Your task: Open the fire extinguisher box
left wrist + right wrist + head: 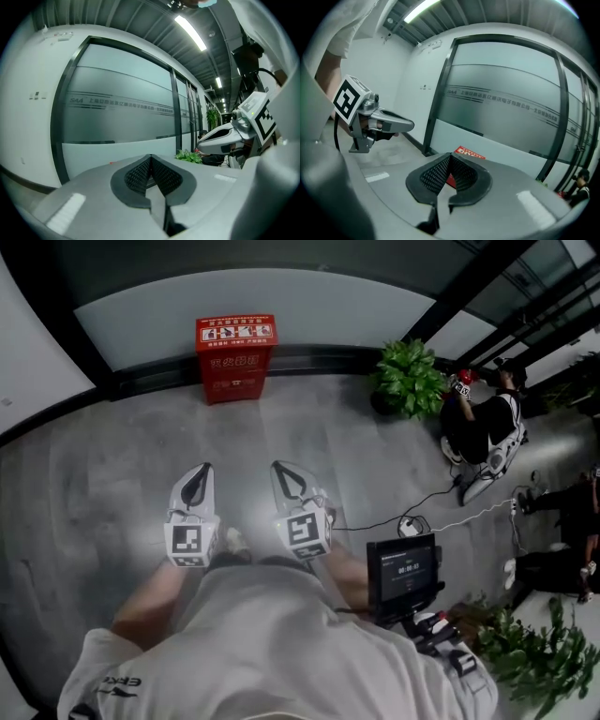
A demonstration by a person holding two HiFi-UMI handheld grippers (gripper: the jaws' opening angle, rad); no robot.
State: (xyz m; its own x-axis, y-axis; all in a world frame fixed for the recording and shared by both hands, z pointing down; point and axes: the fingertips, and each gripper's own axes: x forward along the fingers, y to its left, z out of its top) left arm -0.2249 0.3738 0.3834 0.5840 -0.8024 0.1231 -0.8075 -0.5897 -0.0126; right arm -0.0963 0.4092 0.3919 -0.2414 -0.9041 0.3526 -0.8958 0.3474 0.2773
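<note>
The frosted glass partition wall [281, 306] stands directly behind the red metal fire extinguisher box [235, 357]. The box sits on the grey floor [112, 456] at the wall's foot, lid seemingly down, probably to keep it out of the walkway. Well short of the box, the white left gripper [200, 474] and white right gripper [285, 472] hang side by side. Both have their jaws pressed together on nothing, apparently just being carried, since the reach has not begun.

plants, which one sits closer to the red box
The plant level with the red box, to its right; the other plant sits beside the monitor.
</note>
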